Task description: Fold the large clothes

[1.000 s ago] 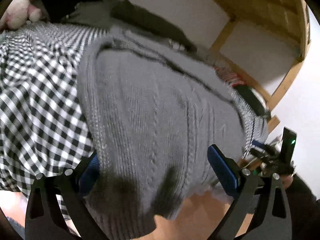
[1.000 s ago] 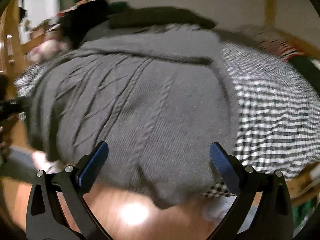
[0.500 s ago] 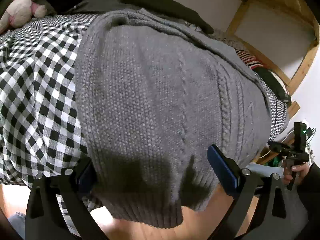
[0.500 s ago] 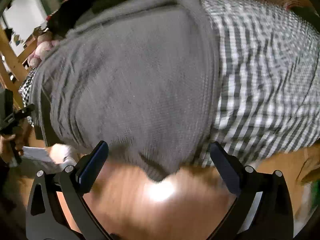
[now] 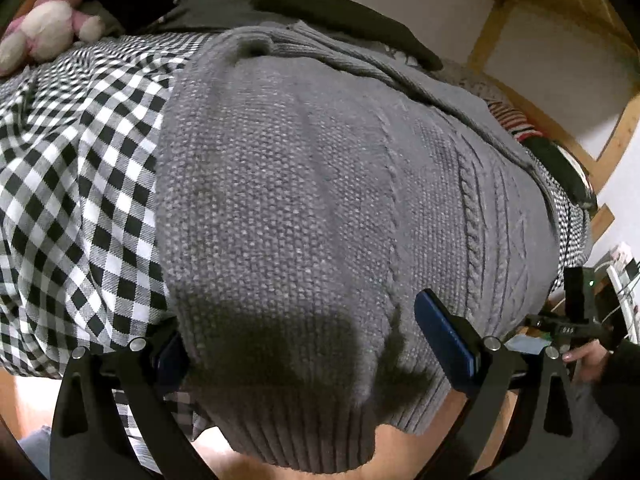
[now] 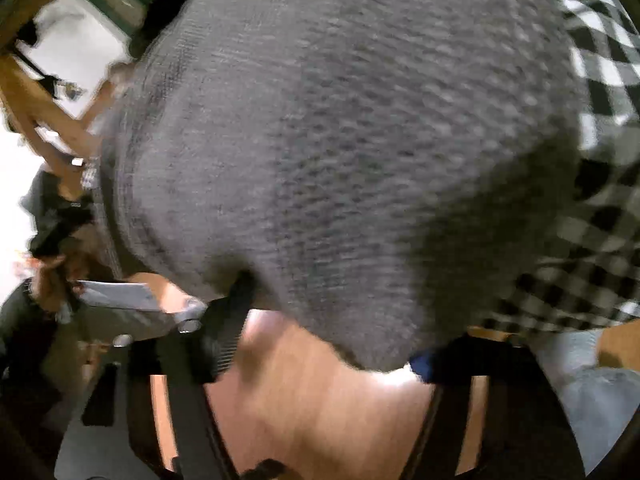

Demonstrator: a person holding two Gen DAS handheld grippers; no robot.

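A grey cable-knit sweater point(image 5: 320, 200) lies spread over a black-and-white checked bed cover point(image 5: 80, 184), and its ribbed hem hangs over the bed's near edge. My left gripper point(image 5: 308, 354) is open, with the hem's left corner hanging between its wide-apart fingers. Its left pad is partly hidden behind the knit. In the blurred right wrist view the sweater point(image 6: 340, 140) fills the frame. My right gripper point(image 6: 328, 344) is closing its jaws around the hem's lower right corner, which sits between them. From the left wrist view, the right gripper point(image 5: 576, 328) shows at the far right.
A pink plush toy point(image 5: 48, 36) and dark clothes point(image 5: 340, 8) lie at the back of the bed. A wooden bed frame point(image 5: 600, 140) rises on the right. Wooden floor point(image 6: 320, 420) lies below the hem. The checked cover point(image 6: 600, 60) also hangs on the right.
My right gripper has dropped and rolled down to the sweater's hem, and its jaws have narrowed around the corner. The left gripper stays at the hem, tilted a little closer.
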